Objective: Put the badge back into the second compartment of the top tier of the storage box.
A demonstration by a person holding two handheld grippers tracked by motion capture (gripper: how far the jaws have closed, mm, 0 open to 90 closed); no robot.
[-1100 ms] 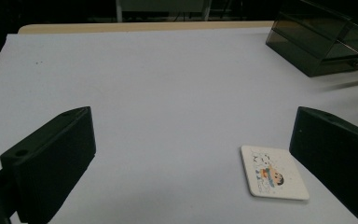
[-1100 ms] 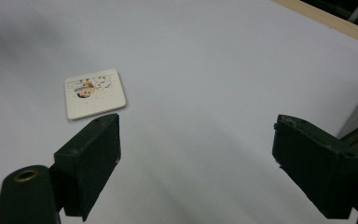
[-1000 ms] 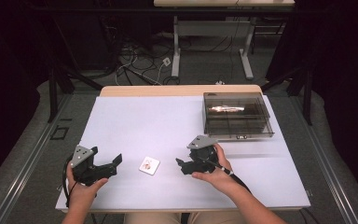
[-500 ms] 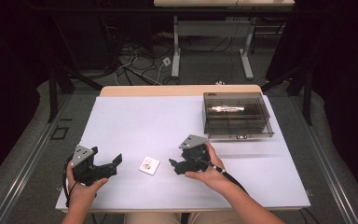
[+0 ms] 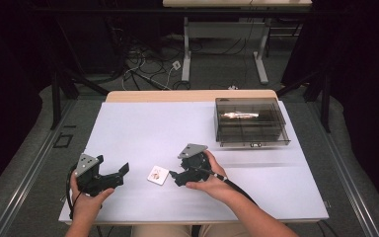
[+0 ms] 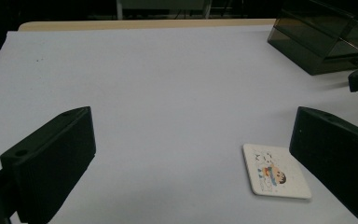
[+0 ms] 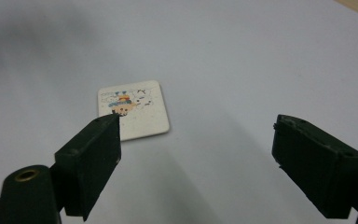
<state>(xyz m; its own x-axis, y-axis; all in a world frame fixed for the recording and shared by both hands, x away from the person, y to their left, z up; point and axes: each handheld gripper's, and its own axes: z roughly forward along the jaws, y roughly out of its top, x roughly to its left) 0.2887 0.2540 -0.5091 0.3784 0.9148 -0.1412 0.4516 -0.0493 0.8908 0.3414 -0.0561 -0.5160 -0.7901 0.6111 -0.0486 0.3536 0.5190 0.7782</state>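
Observation:
A small white square card (image 5: 158, 175) with a cartoon print lies flat on the white table (image 5: 143, 128), between my two grippers. My right gripper (image 5: 174, 176) is just right of it, pointing left, jaws open and empty. In the right gripper view the card (image 7: 133, 109) lies just beyond my left jaw, and my right gripper (image 7: 196, 140) holds nothing. My left gripper (image 5: 124, 170) rests at the front left, open and empty, pointing right toward the card. In the left gripper view the card (image 6: 274, 176) lies beside my right jaw, and the left gripper (image 6: 191, 163) stands wide.
A dark see-through box (image 5: 250, 121) with a lid stands at the back right of the table, something pale inside. It also appears in the left gripper view, the box (image 6: 326, 37) at top right. Table legs and cables lie on the floor beyond.
My right gripper has moved left toward the card, closing the gap to it. My left gripper and the card have stayed where they were.

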